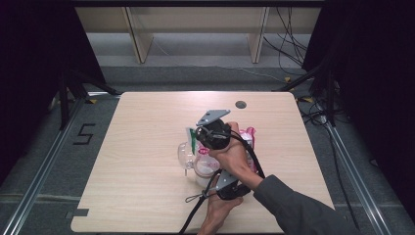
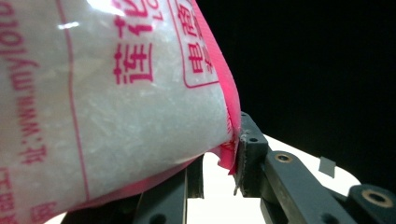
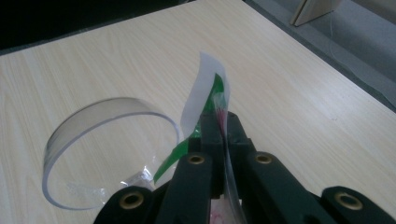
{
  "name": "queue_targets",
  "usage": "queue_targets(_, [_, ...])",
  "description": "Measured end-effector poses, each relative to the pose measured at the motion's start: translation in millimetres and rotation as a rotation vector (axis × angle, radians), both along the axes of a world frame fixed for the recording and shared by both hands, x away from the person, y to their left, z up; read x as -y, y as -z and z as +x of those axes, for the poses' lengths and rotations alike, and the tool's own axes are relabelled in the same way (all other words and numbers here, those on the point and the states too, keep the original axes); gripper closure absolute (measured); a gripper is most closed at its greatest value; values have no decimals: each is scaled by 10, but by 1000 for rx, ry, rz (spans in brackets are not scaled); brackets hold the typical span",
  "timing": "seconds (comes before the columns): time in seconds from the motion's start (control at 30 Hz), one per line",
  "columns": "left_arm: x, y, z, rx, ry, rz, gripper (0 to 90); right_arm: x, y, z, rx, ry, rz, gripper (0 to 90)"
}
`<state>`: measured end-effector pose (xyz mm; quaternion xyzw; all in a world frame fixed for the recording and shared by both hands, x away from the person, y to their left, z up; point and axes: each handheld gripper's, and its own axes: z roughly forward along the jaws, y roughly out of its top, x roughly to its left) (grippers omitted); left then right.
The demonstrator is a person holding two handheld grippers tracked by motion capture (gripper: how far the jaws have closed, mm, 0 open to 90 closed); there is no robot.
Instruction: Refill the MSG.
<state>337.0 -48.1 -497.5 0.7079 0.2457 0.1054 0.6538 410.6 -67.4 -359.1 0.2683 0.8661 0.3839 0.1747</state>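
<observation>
— Pink-edged sugar bag [image 2: 116, 107] fills the foreground, its seam pinched in the left claw [image 2: 219, 168]!
— And the right claw [image 3: 219, 135] is clamped on the green-white corner strip [image 3: 205, 93]. Pull steadily apart, tear clean.
— Glass jar [image 3: 112, 149] waits just beside on the worktop [image 3: 303, 107]; spillage is the risk.

Black two-jaw right gripper [image 3: 223, 122] with brass-ringed screws, grey three-cornered plate above; black left gripper [image 2: 219, 163] trails black cable; grey sleeve [image 1: 298, 208].
</observation>
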Motion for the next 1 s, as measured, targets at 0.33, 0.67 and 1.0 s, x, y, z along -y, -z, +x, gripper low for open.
queue_targets(0.33, [-2,3,0,8,-5,7,759,-12,16,4,-24,-1,-17,900])
queue_targets(0.67, [-13,-4,-5,7,-26,0,759,-20,12,14,-25,-2,-45,900])
queue_targets(1.0, [19,-7,-4,-3,-38,-35,759,-31,1,12,-31,-6,-21,900])
